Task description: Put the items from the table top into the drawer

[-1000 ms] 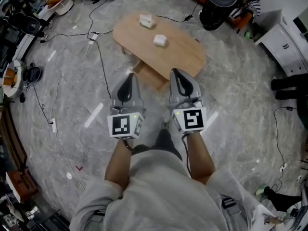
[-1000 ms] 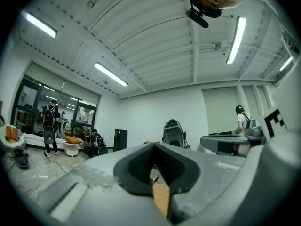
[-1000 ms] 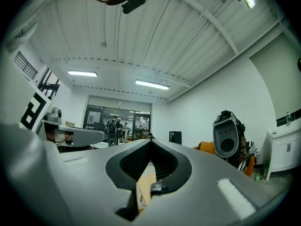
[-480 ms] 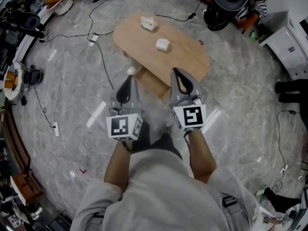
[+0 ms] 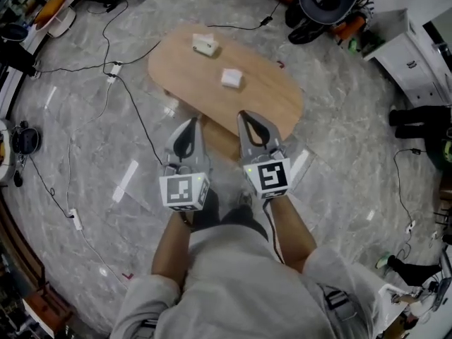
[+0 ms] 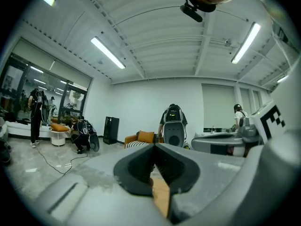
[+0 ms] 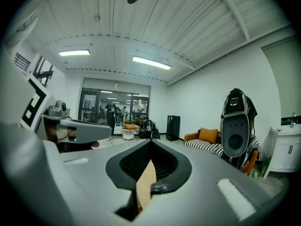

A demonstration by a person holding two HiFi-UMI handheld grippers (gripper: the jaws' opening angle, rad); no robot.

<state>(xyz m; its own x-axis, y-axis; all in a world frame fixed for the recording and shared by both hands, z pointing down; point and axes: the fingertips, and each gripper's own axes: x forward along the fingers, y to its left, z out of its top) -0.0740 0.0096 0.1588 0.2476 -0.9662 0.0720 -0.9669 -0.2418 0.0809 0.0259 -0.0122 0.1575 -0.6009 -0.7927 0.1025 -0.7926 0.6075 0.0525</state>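
Two small white items sit on the table top: the nearer white item [image 5: 231, 78] just above the frame's centre, the farther white item [image 5: 205, 44] up and to its left, close to the table's [image 5: 272, 97] upper edge. Neither is in the drawer yet. A wooden part [image 5: 220, 141] juts out under the table's lower edge – probably the drawer, though I cannot tell whether it is open.

The left gripper [image 5: 191, 123] and right gripper [image 5: 244, 114] hang side by side below the table in the head view, both short of the items. Each has its jaws together on nothing.

The likely slips:
- Reaching in with the jaws together would shove a light item along the smooth top rather than catch it.
- The farther one could be nudged off the upper edge.
- A drawer not pulled out far enough would leave nowhere to drop them.
- The black cable [image 5: 138, 111] trails over the floor at the table's left – a foot could snag it.
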